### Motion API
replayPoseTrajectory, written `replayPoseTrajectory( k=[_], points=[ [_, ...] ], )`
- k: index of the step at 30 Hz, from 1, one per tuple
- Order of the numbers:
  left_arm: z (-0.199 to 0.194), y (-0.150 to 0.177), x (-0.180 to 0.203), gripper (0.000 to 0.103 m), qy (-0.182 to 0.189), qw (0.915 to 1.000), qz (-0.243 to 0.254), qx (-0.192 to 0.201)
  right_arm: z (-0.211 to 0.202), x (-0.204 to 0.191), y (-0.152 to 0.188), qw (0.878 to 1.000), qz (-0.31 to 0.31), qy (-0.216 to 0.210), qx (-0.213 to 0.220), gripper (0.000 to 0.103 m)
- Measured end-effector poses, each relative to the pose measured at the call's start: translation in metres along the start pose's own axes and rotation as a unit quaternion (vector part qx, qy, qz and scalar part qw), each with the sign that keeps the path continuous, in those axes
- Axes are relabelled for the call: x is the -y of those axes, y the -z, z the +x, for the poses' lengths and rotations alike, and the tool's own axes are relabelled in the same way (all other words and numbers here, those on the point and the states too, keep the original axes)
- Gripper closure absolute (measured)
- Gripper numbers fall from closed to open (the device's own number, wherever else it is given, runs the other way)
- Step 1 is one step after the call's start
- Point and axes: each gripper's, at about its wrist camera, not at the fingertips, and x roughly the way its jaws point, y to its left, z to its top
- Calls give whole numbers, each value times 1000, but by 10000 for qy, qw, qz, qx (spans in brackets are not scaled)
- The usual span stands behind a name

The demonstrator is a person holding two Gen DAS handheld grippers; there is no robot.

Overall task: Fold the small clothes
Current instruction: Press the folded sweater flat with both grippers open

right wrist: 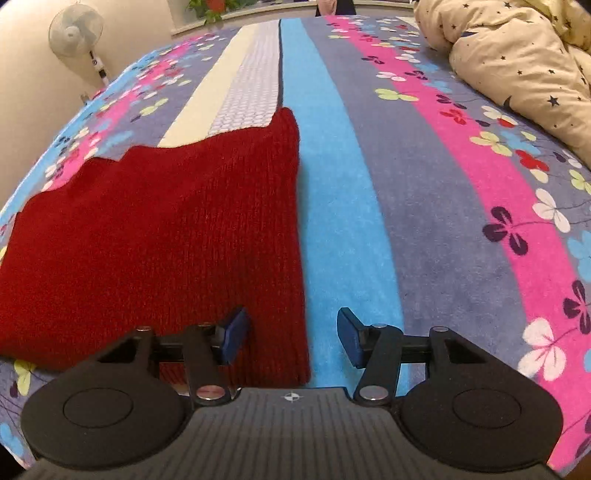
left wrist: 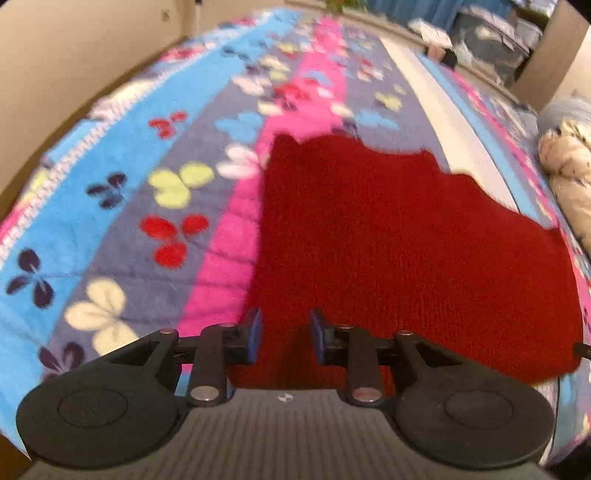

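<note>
A dark red knitted garment (left wrist: 388, 240) lies flat on the striped, flowered blanket (left wrist: 110, 206). In the left wrist view my left gripper (left wrist: 286, 334) hovers over the knit's near left edge. Its blue pads (left wrist: 255, 332) stand a little apart, with red fabric showing in the gap but nothing pinched. In the right wrist view the same red knit (right wrist: 166, 229) fills the left half. My right gripper (right wrist: 291, 339) is open wide and straddles the knit's straight right edge. One pad is over the knit and the other over the blue stripe of the blanket (right wrist: 332, 184).
A cream duvet with dark stars (right wrist: 517, 62) is bunched at the far right of the bed and also shows as a pale heap (left wrist: 565, 173). A standing fan (right wrist: 75, 31) is beyond the bed's left edge. A beige wall (left wrist: 55, 55) runs along the left.
</note>
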Motion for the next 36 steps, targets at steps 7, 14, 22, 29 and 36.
replayPoseTrajectory(
  k=[7, 14, 22, 29, 36],
  points=[
    [-10, 4, 8, 62, -310, 9991, 235, 155, 2, 4, 3, 9996, 182, 152, -125, 43],
    [-18, 4, 6, 53, -405, 9985, 54, 370, -5, 8, -3, 9994, 85, 264, 213, 42],
    [-11, 25, 0, 24, -822, 9932, -826, 48, -5, 2, -3, 9996, 33, 230, 140, 42],
    [-6, 29, 0, 22, -831, 9916, -994, -21, -2, -7, -4, 9993, -205, 267, 132, 41],
    [-7, 33, -10, 22, -608, 9858, -1558, -150, 0, -8, -3, 9991, -264, 328, 104, 40]
  ],
)
